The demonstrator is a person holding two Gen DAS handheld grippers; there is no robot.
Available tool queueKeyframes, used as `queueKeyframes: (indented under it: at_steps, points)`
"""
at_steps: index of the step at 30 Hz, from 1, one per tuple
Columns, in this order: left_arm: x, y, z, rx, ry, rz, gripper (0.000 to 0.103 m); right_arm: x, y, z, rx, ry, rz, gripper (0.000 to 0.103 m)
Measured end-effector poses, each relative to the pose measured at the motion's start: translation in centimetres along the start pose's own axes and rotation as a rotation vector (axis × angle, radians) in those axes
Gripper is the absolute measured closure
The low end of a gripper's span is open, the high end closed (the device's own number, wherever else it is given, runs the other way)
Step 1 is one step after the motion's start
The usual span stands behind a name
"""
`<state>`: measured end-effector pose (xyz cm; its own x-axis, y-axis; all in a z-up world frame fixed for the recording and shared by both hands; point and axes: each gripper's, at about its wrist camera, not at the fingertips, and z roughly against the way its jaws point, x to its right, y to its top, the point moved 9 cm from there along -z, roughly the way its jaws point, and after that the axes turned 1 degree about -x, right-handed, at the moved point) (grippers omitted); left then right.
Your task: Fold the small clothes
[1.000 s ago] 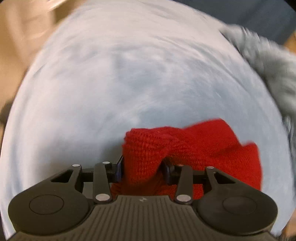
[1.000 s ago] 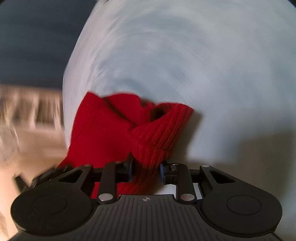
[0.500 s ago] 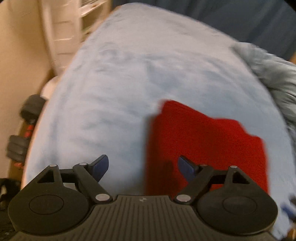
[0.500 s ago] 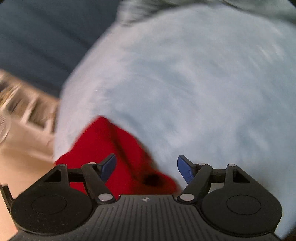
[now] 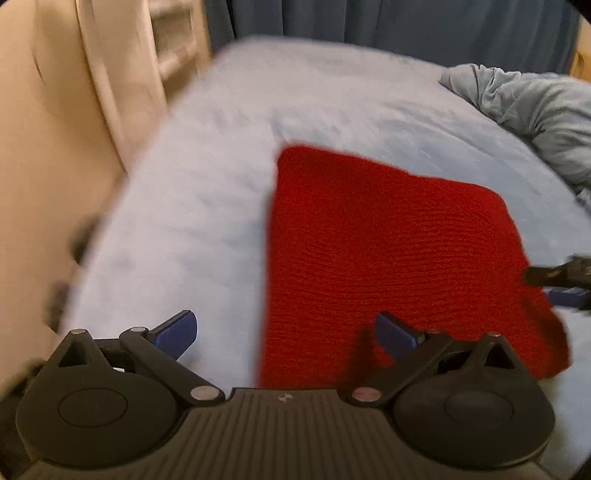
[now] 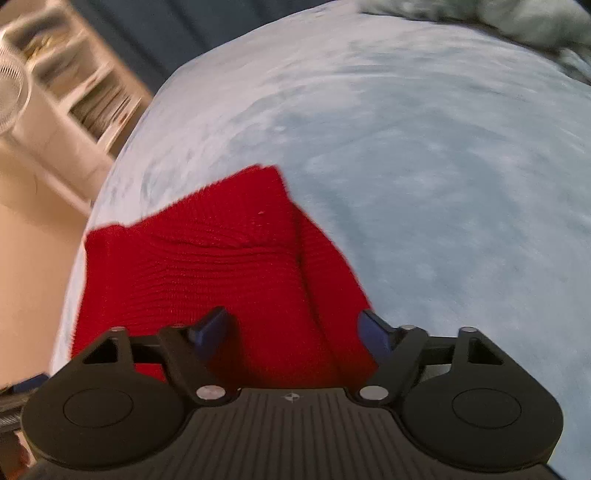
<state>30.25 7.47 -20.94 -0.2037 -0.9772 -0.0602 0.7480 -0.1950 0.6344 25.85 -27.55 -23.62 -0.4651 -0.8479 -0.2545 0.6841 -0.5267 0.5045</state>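
Observation:
A red knit garment lies folded flat as a rough rectangle on the pale blue bed cover. My left gripper is open and empty, just above the garment's near left edge. In the right wrist view the same garment lies under my right gripper, which is open and empty over its near edge. The right gripper's tip shows at the right edge of the left wrist view.
A crumpled grey-blue blanket lies at the bed's far right. Dark curtains hang behind the bed. A white shelf unit and a fan stand beside the bed's left edge, above a beige floor.
Both grippers were shut on the red garment one second ago. They have let go, opened and pulled back, and the garment now lies flat on the bed.

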Motion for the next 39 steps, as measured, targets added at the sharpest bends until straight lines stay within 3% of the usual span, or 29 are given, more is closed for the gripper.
queueKeyframes:
  at_steps: [5, 10, 20, 39]
  points:
    - [0.7, -2.4, 5.7, 0.052, 0.102, -0.034, 0.0, -1.5, -2.8, 7.2, 0.154, -0.056, 0.209, 0.02]
    - [3.1, -4.9, 9.7, 0.035, 0.128, 0.048, 0.0, -3.4, -6.8, 11.1, 0.167, -0.118, 0.362, 0.019]
    - [4.6, -8.5, 14.2, 0.006, 0.171, 0.042, 0.0, -3.7, -11.0, 16.2, 0.152, -0.116, 0.354, 0.019]
    - [6.3, -9.8, 18.7, 0.019, 0.107, 0.075, 0.0, -5.1, -13.3, 20.2, 0.193, -0.095, 0.376, 0.019]
